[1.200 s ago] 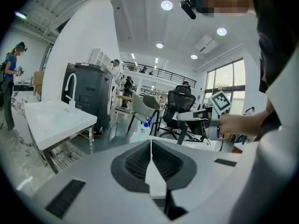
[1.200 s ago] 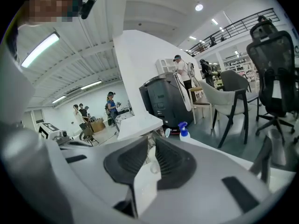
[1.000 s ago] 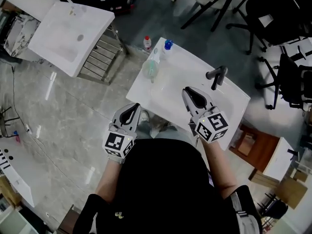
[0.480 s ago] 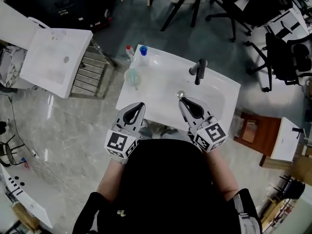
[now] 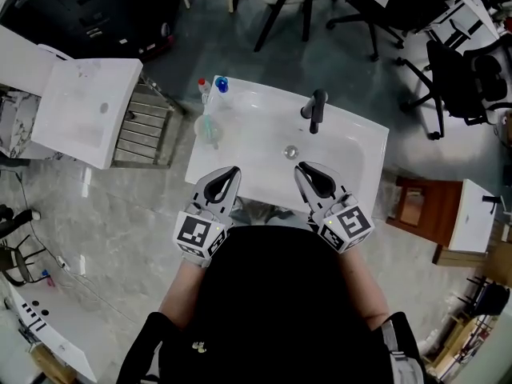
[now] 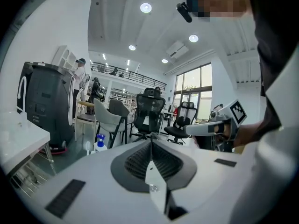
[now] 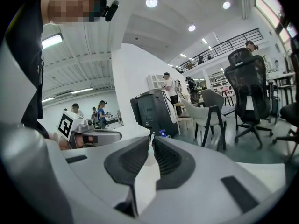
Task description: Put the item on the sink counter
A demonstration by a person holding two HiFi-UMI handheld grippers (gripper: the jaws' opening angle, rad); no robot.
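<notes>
Step in hand: nothing is carried. The moment is judged to fall either before a pick or after a set-down; which of the two cannot be told.
Item: not identified with certainty. A blue-capped bottle (image 5: 222,84), a red-capped bottle (image 5: 203,87) and a pale green item (image 5: 210,126) are found on the desk (image 5: 366,149), grouped at its corner well left of the tap (image 5: 316,110). If one of these is meant, it is already placed.
Left gripper (image 5: 230,173): held over the desk's near edge, across the basin from the tap and to its left. Its fingers (image 6: 135,160) are pressed together, with nothing between them.
Right gripper (image 5: 302,169): held at the near edge, straight across the basin from the tap. Its fingers (image 7: 133,158) are drawn together save for a hairline slit, with nothing in it.
Next move: judged to call for an item to be located first; none is seen within reach off the desk. Were a bottle to be taken, the fingers would have to be parted and carried past the basin toward the corner left of the tap.
Desk: white and glossy, with one moulded basin and a drain (image 5: 290,151) just on the person's side of the tap. It is bare to the tap's right.
Room: a grey polished floor (image 5: 120,206) is noted, with a second white sink unit (image 5: 80,106) far left of the tap, office chairs (image 5: 460,74) beyond it and a wooden stand (image 5: 416,210) to its right. People are seen at a distance in both gripper views.
</notes>
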